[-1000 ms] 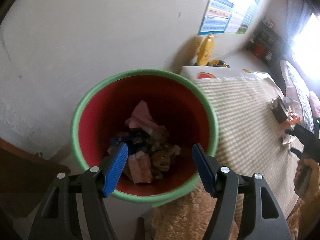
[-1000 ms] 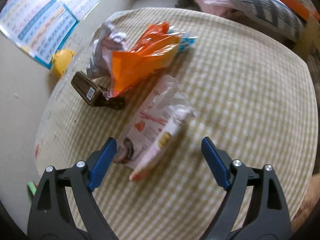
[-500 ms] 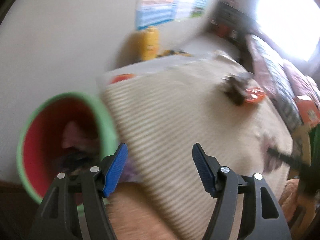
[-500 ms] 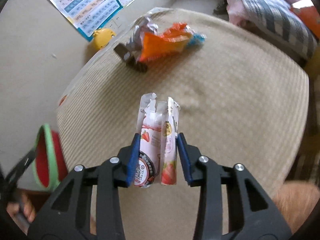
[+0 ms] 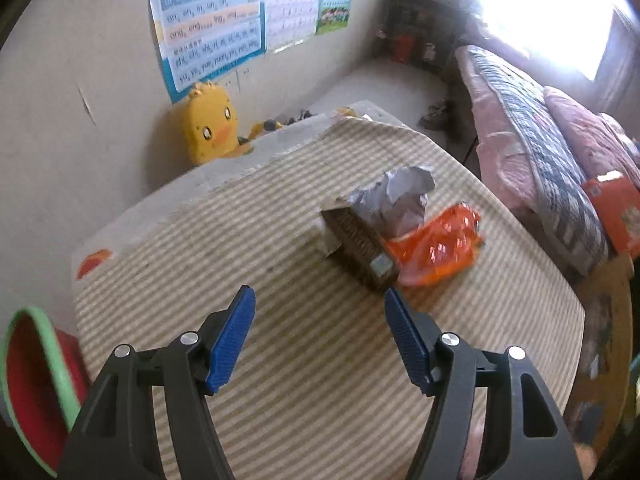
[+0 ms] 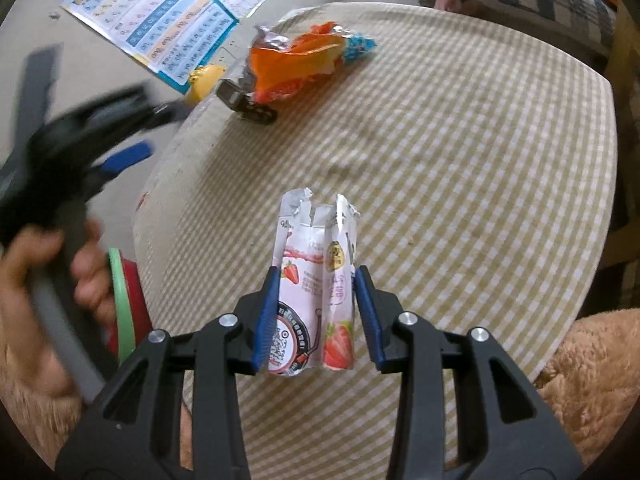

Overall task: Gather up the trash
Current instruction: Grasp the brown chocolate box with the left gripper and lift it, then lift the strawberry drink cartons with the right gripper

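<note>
Right wrist view: my right tongs point(image 6: 316, 312) clench the strawberry wrapper point(image 6: 314, 292), long axis upright; the bin point(image 6: 122, 300) sits at nine o'clock. My left tongs point(image 5: 318, 334) gape empty over the worktop point(image 5: 280, 360), remaining wrappers point(image 5: 400, 224) at one o'clock.

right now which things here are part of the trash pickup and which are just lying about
Part of the job:
- white strawberry-print wrapper, clamped in the right gripper
- crumpled orange plastic bag
- crumpled silver foil wrapper
- dark brown flattened carton
- red bin with green rim
- left gripper, open and empty

Just lying about:
- yellow duck toy
- wall posters
- striped bedding
</note>
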A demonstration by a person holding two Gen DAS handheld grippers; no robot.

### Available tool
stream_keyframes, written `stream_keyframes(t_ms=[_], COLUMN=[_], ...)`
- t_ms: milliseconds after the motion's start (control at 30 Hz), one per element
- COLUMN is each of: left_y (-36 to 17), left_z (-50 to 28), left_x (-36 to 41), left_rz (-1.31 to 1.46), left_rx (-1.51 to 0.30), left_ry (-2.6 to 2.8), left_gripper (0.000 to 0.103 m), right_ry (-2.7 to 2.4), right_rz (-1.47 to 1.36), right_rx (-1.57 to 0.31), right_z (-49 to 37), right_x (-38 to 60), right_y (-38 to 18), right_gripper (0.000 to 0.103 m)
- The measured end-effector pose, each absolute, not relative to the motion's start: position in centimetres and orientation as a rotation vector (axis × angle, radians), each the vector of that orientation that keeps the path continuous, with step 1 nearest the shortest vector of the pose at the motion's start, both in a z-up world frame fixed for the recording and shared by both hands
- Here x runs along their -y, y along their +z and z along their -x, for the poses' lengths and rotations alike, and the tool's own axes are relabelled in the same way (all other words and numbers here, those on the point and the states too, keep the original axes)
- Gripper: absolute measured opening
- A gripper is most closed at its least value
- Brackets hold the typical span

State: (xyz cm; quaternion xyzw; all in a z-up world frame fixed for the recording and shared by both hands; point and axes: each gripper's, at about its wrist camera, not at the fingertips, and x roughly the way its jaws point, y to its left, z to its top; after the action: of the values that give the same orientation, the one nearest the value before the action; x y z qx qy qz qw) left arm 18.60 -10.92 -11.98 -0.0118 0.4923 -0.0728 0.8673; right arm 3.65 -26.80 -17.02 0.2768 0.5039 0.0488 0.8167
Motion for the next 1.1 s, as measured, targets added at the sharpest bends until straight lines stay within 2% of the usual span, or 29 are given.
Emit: stream_keyframes(t_ms=[233,367,433,500,600,767,1100], left_y=[-14.5,-15.5,-15.9,-16.3,-16.3,-15.5,-13.1], left_z=[-22.8,-23.8,-24.4,-24.7,-24.6,-23.0,-16.6], left_x=[12.6,13.9,14.5,14.6,14.1,12.6,6.0], left_rz=[0.105,0.052,0.016,0.012,0.035,0.015,0.013], left_rx=[-1.12,-1.137,-1.142,-1.163,-1.172,-1.158,-1.132], left_ry=[-0.099,-0.106,-0.105,-0.114,-0.133,-0.171,-0.217], left_gripper=[0.064,0.064,0.058,0.037,0.027,0.021,0.021], right_ry=[0.128,0.137,0.143,0.149,0.152,0.147,0.127], right_rz=[-0.622,-0.633,-0.631,-0.626,-0.621,-0.615,-0.568], right_rx=[-1.076,-1.077,-1.08,-1.082,-1.087,-1.099,-1.126], right_z=[-3.9,-3.7,-4.0,-4.0,-4.2,-4.6,-5.2], right_x=[26.9,27.0,27.0,26.9,26.8,26.7,25.2], right_y=[-17.2,-17.3,-17.4,-17.4,-17.5,-17.8,-18.5], right_gripper=[0.038,0.039,0.039,0.039,0.039,0.039,0.039])
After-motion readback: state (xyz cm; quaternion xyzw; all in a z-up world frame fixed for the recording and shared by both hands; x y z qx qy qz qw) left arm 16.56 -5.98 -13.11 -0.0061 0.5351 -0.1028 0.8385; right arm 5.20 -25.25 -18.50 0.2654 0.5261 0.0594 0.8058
